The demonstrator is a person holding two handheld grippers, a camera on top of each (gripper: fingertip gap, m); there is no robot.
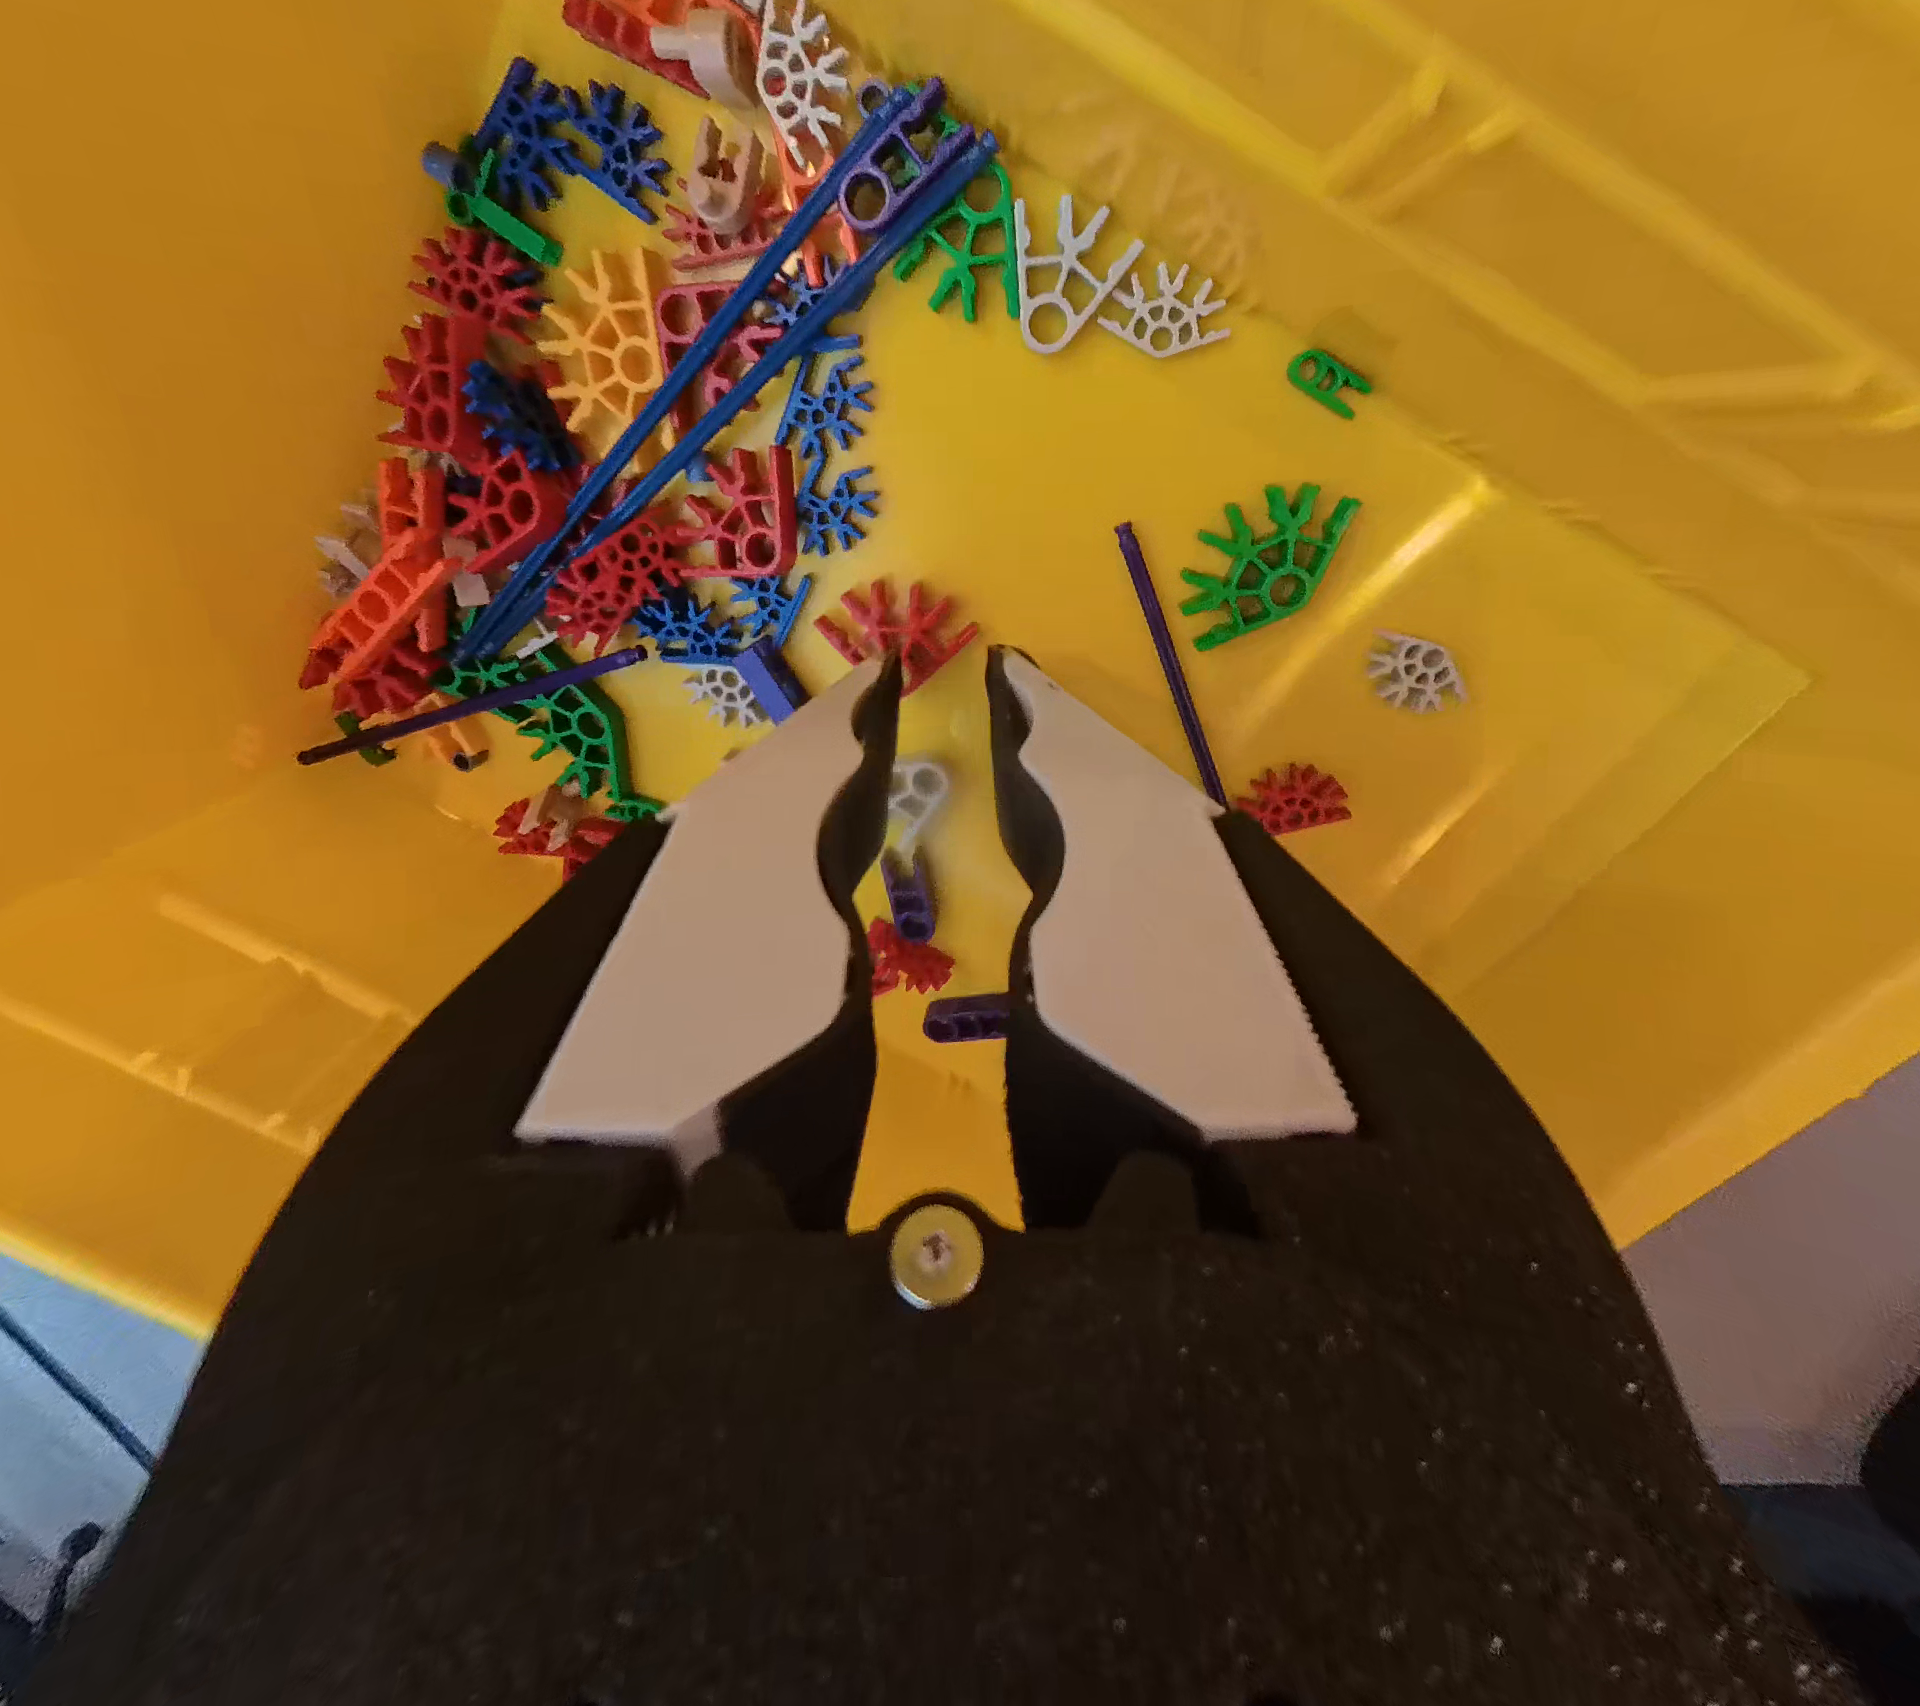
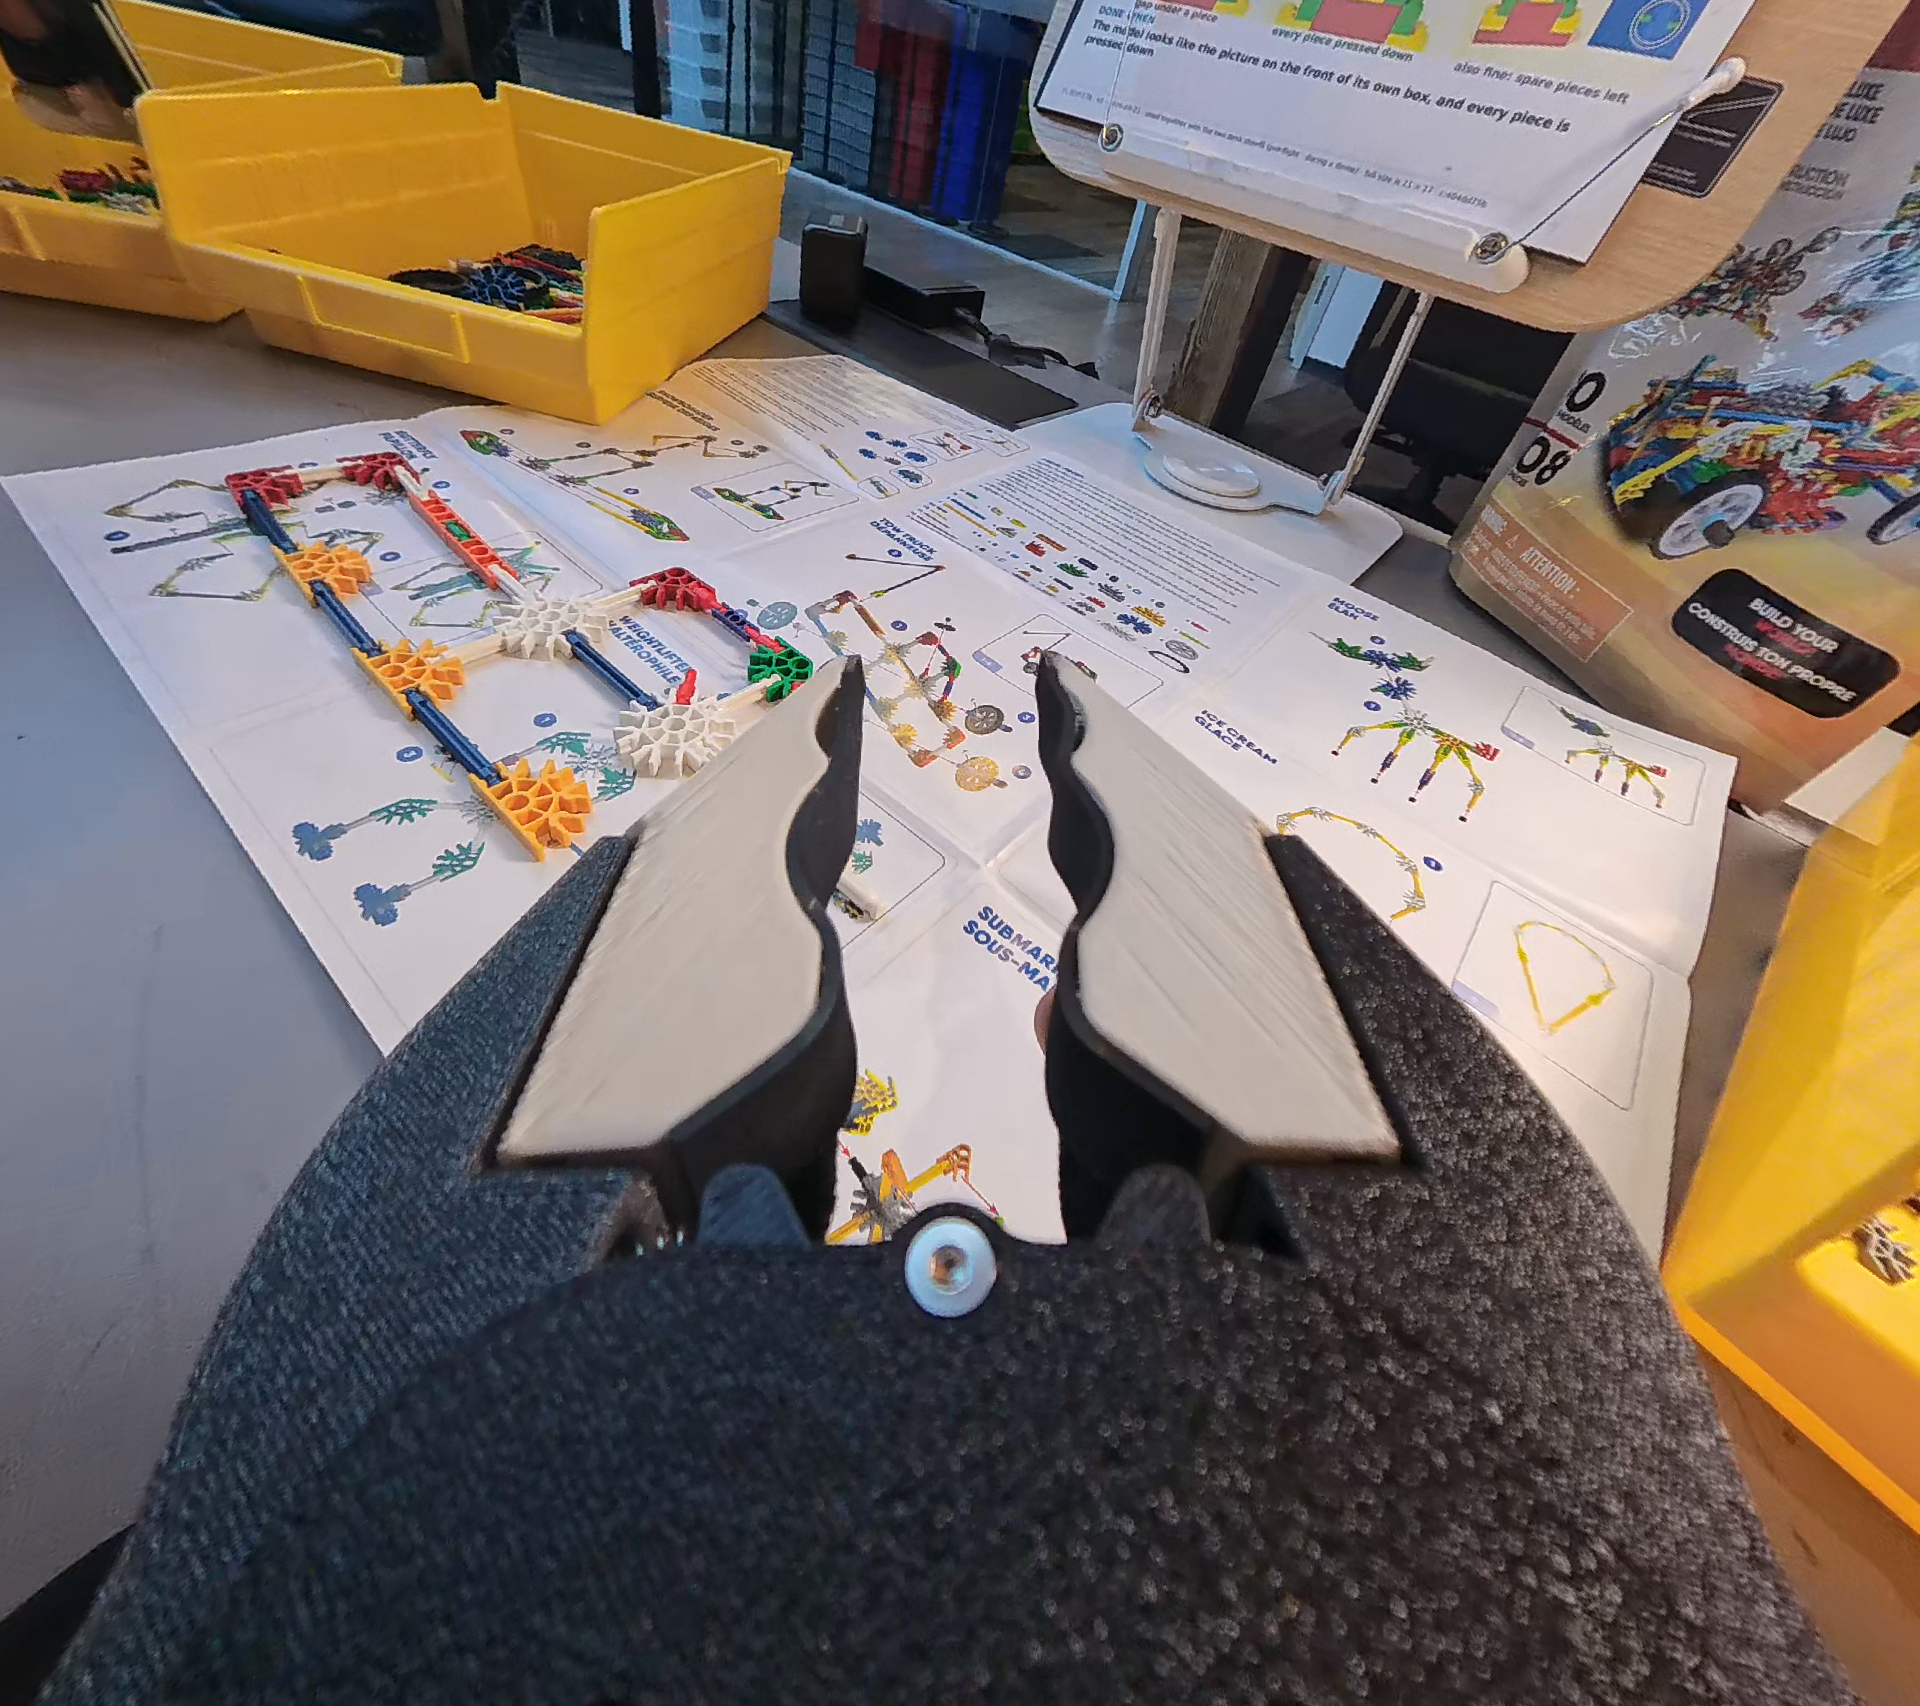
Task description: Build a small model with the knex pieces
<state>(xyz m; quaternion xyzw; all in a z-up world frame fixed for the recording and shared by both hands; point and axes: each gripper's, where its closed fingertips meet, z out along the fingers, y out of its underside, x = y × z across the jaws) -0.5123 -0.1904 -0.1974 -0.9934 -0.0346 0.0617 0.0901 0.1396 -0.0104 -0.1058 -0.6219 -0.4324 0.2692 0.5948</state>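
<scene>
Two grippers: both are gaping, fingers parted and holding nothing.
Left gripper [image 1: 940, 664]: hanging inside a yellow bin [image 1: 1299, 98], tips just short of a red connector [image 1: 902, 626] on the bin floor.
Between its fingers: a grey connector [image 1: 920, 789], a purple clip [image 1: 910, 898] and another red piece [image 1: 906, 958] are lying below.
Pile [image 1: 623, 430]: heaped left of the tips, with blue rods [image 1: 717, 399] slanting across it.
Strays: a green fan [image 1: 1270, 565] and a purple rod [image 1: 1169, 659] are lying apart on the right.
Right gripper [image 2: 948, 669]: hovering above an instruction sheet [image 2: 1143, 617] on the table.
Model [image 2: 499, 628]: a flat frame of rods and connectors is lying on the sheet, left of the tips.
Beyond: a second bin [image 2: 468, 222], a stand [image 2: 1455, 46] bearing a page, and a box [image 2: 1714, 513] on the right.
</scene>
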